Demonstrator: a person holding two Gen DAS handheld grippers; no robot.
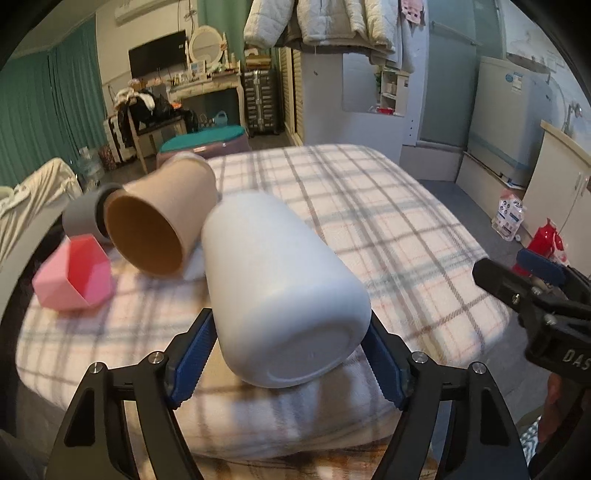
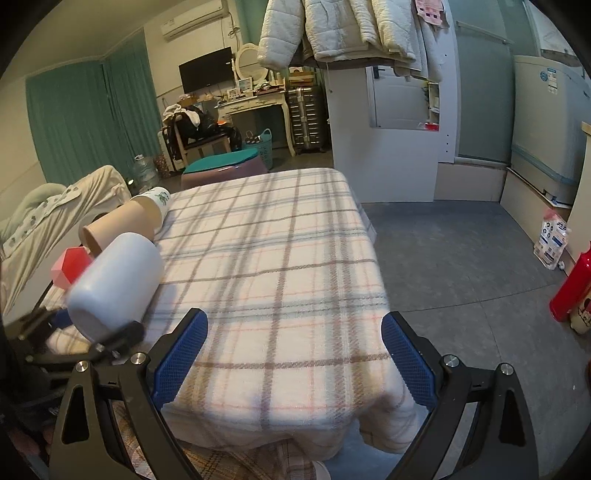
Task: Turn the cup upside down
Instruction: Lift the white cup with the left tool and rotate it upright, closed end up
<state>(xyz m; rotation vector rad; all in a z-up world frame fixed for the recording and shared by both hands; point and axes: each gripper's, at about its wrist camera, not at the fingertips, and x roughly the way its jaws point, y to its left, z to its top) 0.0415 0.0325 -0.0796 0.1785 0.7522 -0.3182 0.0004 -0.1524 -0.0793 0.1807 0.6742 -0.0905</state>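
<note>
Both pads of the left hand-held gripper (image 1: 290, 354) clamp the white cup (image 1: 284, 291), its long axis tilted base-first toward that gripper; the right hand-held gripper (image 2: 291, 354) gapes empty beside the cup.

Ahead of me a plaid blanket (image 2: 280, 258) is covering the counter. A tan paper cup (image 1: 162, 218) is lying on its side at the left, its mouth facing me, with a pink faceted container (image 1: 74, 273) sitting just beside it and a grey roll (image 1: 83, 216) behind. A red bottle (image 2: 570, 288) is standing on the floor at right. White jackets (image 2: 351, 29) are hanging overhead.
</note>
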